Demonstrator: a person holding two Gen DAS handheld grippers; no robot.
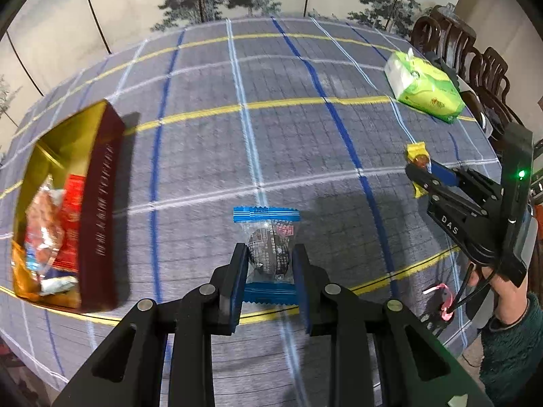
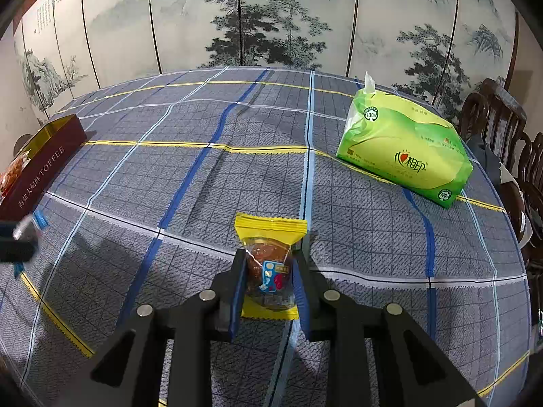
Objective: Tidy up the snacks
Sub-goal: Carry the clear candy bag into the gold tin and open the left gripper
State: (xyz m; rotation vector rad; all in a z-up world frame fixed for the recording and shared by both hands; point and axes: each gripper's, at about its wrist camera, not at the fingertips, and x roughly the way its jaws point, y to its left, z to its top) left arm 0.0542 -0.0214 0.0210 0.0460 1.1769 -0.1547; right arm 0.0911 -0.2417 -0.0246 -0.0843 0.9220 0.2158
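Clamping across the clear middle of a blue-edged snack packet (image 1: pixel 268 254), the left gripper (image 1: pixel 268 264) has its jaws closed on the wrapper, with the crimped blue ends left free above and below the pads; gripping the filled centre gives the pads something firm to bear on, where a flat seal could slip. The packet appears to hang clear of the tablecloth (image 1: pixel 288 142), which suits a carry toward the open red box (image 1: pixel 98 210) standing to the left, already holding several wrapped snacks. The right gripper (image 2: pixel 268 278) is likewise closed on a yellow-edged snack packet (image 2: pixel 269 257), held by its round middle, with the packet low over the cloth; contact with the cloth cannot be determined. In the left wrist view this gripper sits well apart to the right, so the two loads do not foul each other. A green tissue pack (image 2: pixel 404 156) lies farther back near the table's right edge, outside the working path.
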